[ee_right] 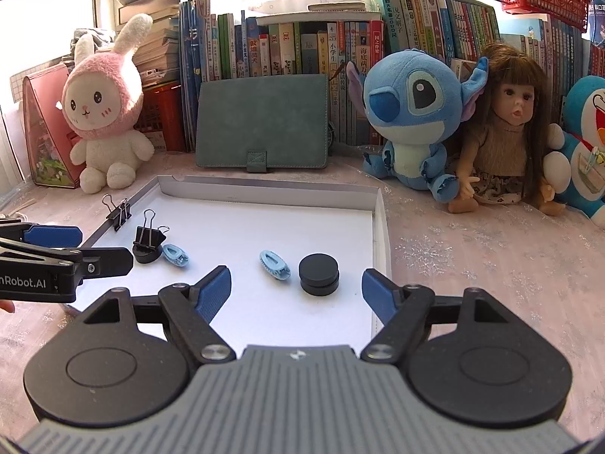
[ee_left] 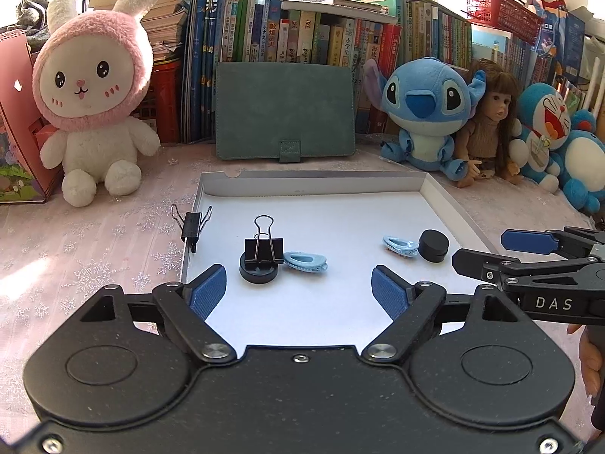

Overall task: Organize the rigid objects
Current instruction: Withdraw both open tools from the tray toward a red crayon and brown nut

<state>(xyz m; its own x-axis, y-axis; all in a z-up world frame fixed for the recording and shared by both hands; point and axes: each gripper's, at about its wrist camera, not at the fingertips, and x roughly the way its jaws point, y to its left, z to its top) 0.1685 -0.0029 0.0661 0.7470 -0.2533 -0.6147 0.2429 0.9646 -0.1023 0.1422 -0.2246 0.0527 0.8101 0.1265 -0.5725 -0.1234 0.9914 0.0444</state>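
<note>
in the white tray (ee_left: 435, 189), at twelve o'clock from both grippers, i am seeing the small rigid things lying in two loose groups. my left gripper (ee_left: 298, 283) is standing wide open with nothing between its blue pads, and my right gripper (ee_right: 295, 287) is standing just as wide and just as empty.

counting now: i am getting two binder clips, two light blue hair clips and two black round pucks. one binder clip (ee_left: 191, 223) is gripping the tray's left wall at ten o'clock from my left gripper; the other binder clip (ee_left: 264, 247) is standing upright on a black puck (ee_left: 259, 274), with a blue hair clip (ee_left: 305, 261) touching that puck. the second hair clip (ee_right: 274, 265) is lying just beside the second puck (ee_right: 318, 274), at twelve o'clock from my right gripper.

what i am worrying about: that upright clip is perching on the puck, so any brush from a pad is likely to be tipping it over or skidding the puck. the hair clips are lying low and flat, so the pads may be sliding over them. the two grippers are also working close together, so i am risking a knock between them.
</note>
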